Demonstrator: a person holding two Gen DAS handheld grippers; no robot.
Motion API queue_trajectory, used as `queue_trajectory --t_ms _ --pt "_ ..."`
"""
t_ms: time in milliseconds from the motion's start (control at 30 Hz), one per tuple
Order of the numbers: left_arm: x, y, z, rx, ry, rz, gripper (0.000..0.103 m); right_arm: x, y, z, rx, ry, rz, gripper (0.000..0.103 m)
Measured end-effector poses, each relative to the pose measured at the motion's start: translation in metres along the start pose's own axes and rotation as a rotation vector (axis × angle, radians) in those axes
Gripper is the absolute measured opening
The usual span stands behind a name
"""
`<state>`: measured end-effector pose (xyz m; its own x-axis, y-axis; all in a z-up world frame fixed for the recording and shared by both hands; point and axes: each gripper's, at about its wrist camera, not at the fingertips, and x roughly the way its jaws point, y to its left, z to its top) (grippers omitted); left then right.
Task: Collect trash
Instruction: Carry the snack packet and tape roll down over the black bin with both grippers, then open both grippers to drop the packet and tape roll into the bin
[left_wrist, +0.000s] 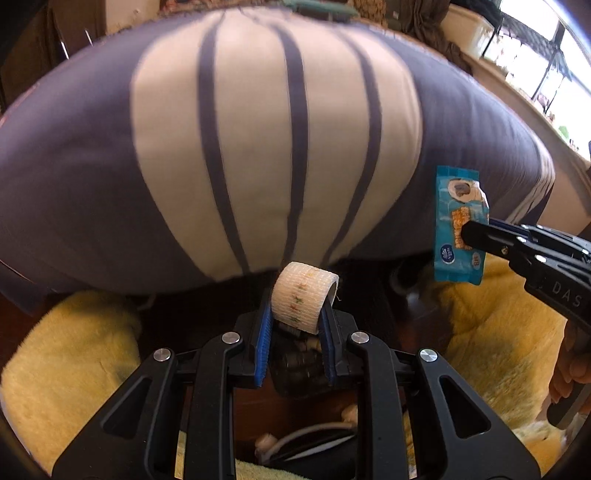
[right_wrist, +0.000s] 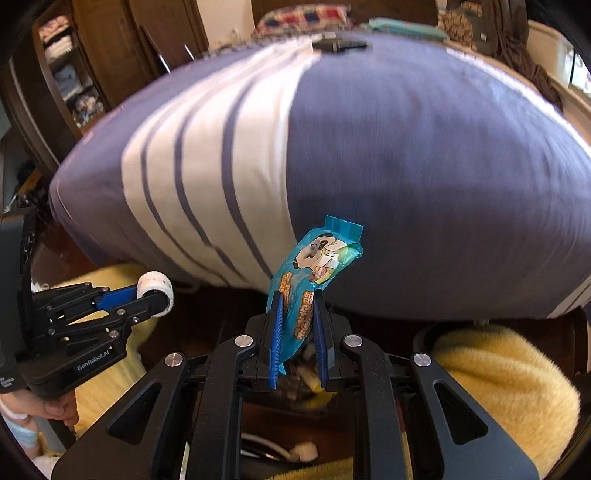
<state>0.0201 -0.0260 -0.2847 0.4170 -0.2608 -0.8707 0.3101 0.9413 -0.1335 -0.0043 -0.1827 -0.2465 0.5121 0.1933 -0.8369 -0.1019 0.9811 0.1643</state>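
Left gripper (left_wrist: 295, 317): blue pads clamped on a white bandage roll (left_wrist: 304, 297) (faint coloured print), which juts past the fingertips.
Right gripper (right_wrist: 297, 325): jaws closed on a blue snack wrapper (right_wrist: 314, 273), standing upright between the pads.
Below both: yellow fleece blanket (left_wrist: 70, 362) and dark floor.
Beyond: bed with a blue-and-white striped cover (left_wrist: 258, 140).

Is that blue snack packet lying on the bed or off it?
Off it: the snack packet stands pinched in the right hand-held gripper, clear of the striped bedcover.
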Motion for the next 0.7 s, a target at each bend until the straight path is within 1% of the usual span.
queue_trajectory --t_ms 67,167,300,433,533,600,667,700 --pt "0.012 -0.001 -0.006 0.010 0.034 -0.005 0.022 0.010 0.000 -0.005 0.004 0.032 0.005 0.016" --pt "0.030 -0.003 -0.012 0.019 0.088 -0.011 0.022 0.033 -0.001 -0.016 0.015 0.103 0.017 0.016" --pt "0.050 -0.005 -0.023 0.021 0.160 -0.052 0.022 0.055 -0.005 -0.024 0.040 0.168 0.033 0.016" --pt "0.066 -0.006 -0.025 0.026 0.210 -0.086 0.022 0.068 -0.008 -0.029 0.055 0.210 0.046 0.017" --pt "0.072 -0.006 -0.026 0.028 0.231 -0.091 0.022 0.076 -0.006 -0.027 0.056 0.227 0.054 0.017" --pt "0.077 -0.008 -0.025 0.030 0.238 -0.088 0.023 0.080 -0.003 -0.026 0.056 0.231 0.058 0.019" --pt "0.079 -0.007 -0.024 0.022 0.244 -0.089 0.027 0.082 -0.006 -0.023 0.055 0.234 0.059 0.019" --pt "0.079 -0.007 -0.023 0.017 0.245 -0.090 0.035 0.083 -0.006 -0.021 0.054 0.237 0.056 0.020"
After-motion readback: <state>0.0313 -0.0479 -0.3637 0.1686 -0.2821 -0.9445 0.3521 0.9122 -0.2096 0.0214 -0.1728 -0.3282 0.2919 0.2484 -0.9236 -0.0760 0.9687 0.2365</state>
